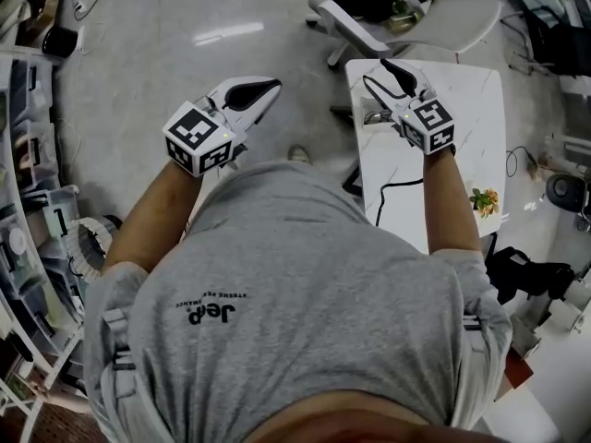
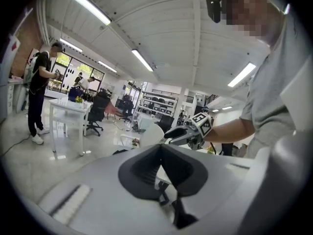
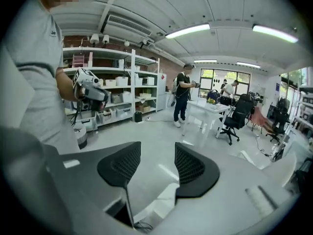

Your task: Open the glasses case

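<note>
1. The floor (image 1: 157, 35) fills the upper left of the head view. My left claw (image 1: 268, 89) hangs over it with nothing below to work on.
2. The white marbled bench (image 1: 471, 100) lies at upper right. Its visible top carries only a black cable (image 1: 392, 187) and a small flower sprig (image 1: 484, 199). My right claw (image 1: 392, 70) hovers over the bench's upper left corner in the frame.
3. In its own view, the left claw's jaws meet at the tips with nothing in them. The right claw's pads (image 3: 188, 165) stand partly apart, with only bare floor showing between them.
4. I find the glasses case in no view, so I cannot say where it lies or how it looks.
5. I judge the step in hand is locating it: tip both claws and the head camera down toward the bench. Once it is found, I would pin the base with one claw and lift the lid at its seam with the other.
</note>
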The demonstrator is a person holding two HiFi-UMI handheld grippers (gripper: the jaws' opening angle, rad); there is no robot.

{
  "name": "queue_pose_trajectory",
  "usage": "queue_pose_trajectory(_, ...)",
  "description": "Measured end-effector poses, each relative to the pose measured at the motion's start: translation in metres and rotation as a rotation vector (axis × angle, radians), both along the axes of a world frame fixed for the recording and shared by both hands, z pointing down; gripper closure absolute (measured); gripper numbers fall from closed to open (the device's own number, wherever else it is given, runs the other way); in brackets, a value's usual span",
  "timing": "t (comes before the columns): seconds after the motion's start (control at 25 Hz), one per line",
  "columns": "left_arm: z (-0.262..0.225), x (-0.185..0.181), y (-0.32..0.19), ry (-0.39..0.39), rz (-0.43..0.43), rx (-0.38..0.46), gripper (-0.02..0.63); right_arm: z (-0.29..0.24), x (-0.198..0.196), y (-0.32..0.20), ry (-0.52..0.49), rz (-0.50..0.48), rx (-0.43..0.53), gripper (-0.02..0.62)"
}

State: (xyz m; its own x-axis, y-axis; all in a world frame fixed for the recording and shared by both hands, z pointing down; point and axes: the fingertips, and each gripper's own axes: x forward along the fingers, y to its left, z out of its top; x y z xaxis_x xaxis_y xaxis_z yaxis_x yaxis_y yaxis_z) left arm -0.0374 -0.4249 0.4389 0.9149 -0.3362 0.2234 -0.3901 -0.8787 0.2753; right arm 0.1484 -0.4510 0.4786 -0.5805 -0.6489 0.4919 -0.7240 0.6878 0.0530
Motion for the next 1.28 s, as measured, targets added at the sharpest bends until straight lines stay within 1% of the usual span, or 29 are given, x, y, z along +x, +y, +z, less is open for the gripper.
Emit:
queue_pose_trajectory(0.24,-0.059,-0.065,-0.011,0.053,-0.140,0.082,0.551,-0.076,-0.057,-0.025,-0.124,-0.028,0.098,0.396)
queue_pose_trajectory(0.44,-0.106,-0.121,-0.016,0.098,-0.260,0.133,0.551,-0.127,-0.119,-0.041,-0.161,-0.123,0.174,0.396)
queue_pose_trajectory(0.56,-0.127,-0.146,-0.016,0.111,-0.318,0.154,0.551,-0.151,-0.149,-0.044,-0.202,-0.162,0.190,0.397)
queue_pose_trajectory(0.68,-0.144,-0.167,-0.013,0.128,-0.361,0.172,0.551,-0.174,-0.179,-0.040,-0.288,-0.197,0.192,0.400)
queue_pose_trajectory(0.72,-0.148,-0.173,-0.011,0.131,-0.372,0.177,0.551,-0.181,-0.189,-0.037,-0.313,-0.208,0.195,0.407)
queue_pose_trajectory(0.88,-0.163,-0.194,-0.001,0.135,-0.403,0.202,0.551,-0.208,-0.218,-0.026,-0.373,-0.241,0.218,0.554)
queue_pose_trajectory(0.92,-0.166,-0.199,0.001,0.135,-0.411,0.205,0.551,-0.215,-0.222,-0.024,-0.386,-0.246,0.223,0.580)
queue_pose_trajectory(0.96,-0.169,-0.203,0.002,0.135,-0.418,0.208,0.551,-0.220,-0.226,-0.023,-0.394,-0.254,0.227,0.592)
queue_pose_trajectory(1.08,-0.173,-0.214,0.008,0.144,-0.433,0.210,0.551,-0.229,-0.234,-0.016,-0.396,-0.278,0.230,0.592)
queue_pose_trajectory(1.28,-0.175,-0.227,0.012,0.157,-0.462,0.197,0.551,-0.217,-0.238,-0.011,-0.393,-0.271,0.190,0.592)
